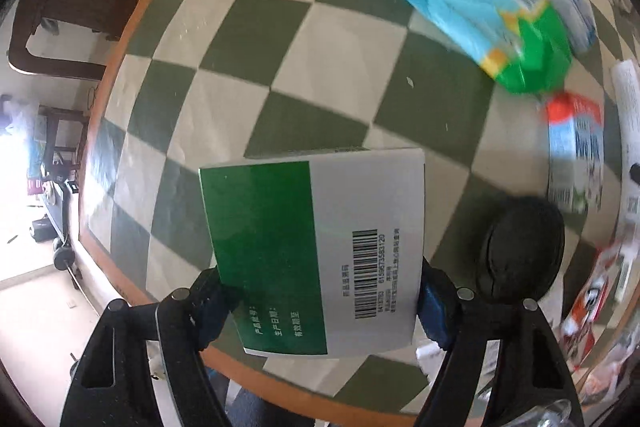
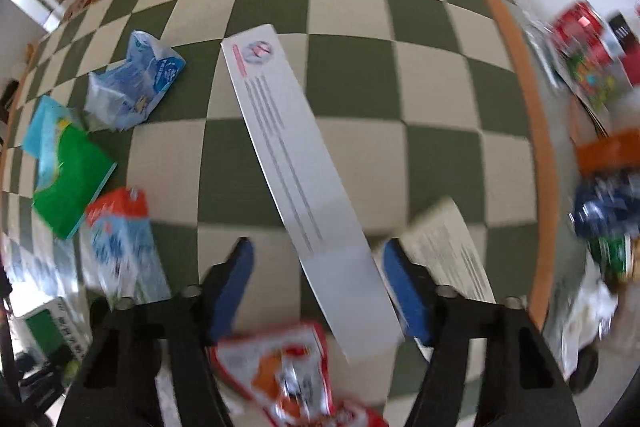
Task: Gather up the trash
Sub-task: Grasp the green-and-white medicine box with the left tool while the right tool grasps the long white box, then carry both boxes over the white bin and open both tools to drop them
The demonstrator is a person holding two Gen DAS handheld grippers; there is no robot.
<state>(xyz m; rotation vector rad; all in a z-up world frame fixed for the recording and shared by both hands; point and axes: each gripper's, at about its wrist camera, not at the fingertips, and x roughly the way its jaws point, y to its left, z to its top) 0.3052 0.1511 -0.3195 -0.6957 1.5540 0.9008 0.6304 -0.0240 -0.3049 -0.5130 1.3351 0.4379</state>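
The left gripper clamps a green-and-white carton on the checkered tablecloth. The right gripper stands half-wide astride a long white box (long axis running away, tilted left), pads apart from it.

two grippers – one long white box, one green-and-white box

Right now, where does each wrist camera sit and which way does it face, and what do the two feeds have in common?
Left wrist: on the left gripper, facing down at the checkered table; its black fingers with blue pads flank a green-and-white box.
Right wrist: on the right gripper, facing steeply down at the table; a long white strip lies between its fingers, untouched by the pads.
Shared: the table, the box, a blue-and-green packet, a red-topped carton.
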